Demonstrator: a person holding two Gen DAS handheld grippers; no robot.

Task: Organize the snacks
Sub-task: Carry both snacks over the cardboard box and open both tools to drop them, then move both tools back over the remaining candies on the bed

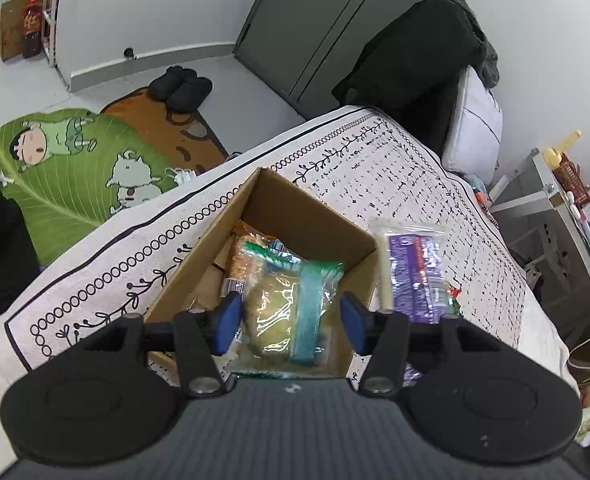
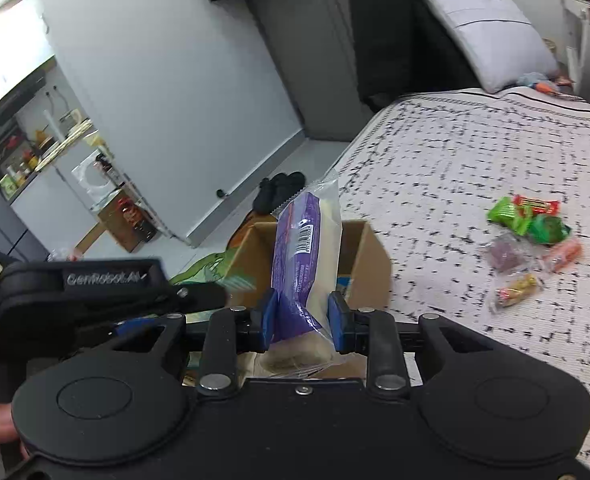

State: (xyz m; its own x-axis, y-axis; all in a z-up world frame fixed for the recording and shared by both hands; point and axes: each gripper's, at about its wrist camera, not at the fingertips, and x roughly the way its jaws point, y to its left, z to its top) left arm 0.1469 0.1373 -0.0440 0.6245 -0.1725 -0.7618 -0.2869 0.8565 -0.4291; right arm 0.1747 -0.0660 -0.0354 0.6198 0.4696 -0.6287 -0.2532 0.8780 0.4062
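Note:
An open cardboard box (image 1: 295, 208) stands on the patterned bedspread (image 1: 395, 168) and holds several wrapped snacks. My left gripper (image 1: 291, 320) hovers open over the box. A clear packet with a teal band (image 1: 291, 312) lies between its blue pads, on top of the other snacks. My right gripper (image 2: 301, 316) is shut on a purple-and-white snack packet (image 2: 303, 256), held upright just above the box's (image 2: 369, 264) right side. The same purple packet (image 1: 411, 272) shows beside the box in the left wrist view.
Several loose snacks (image 2: 531, 240), green, red, purple and orange, lie on the bedspread to the right. A pillow (image 2: 491, 36) and black chair sit at the bed's far end. Black slippers (image 1: 181, 86) and a green cartoon mat (image 1: 71, 168) are on the floor.

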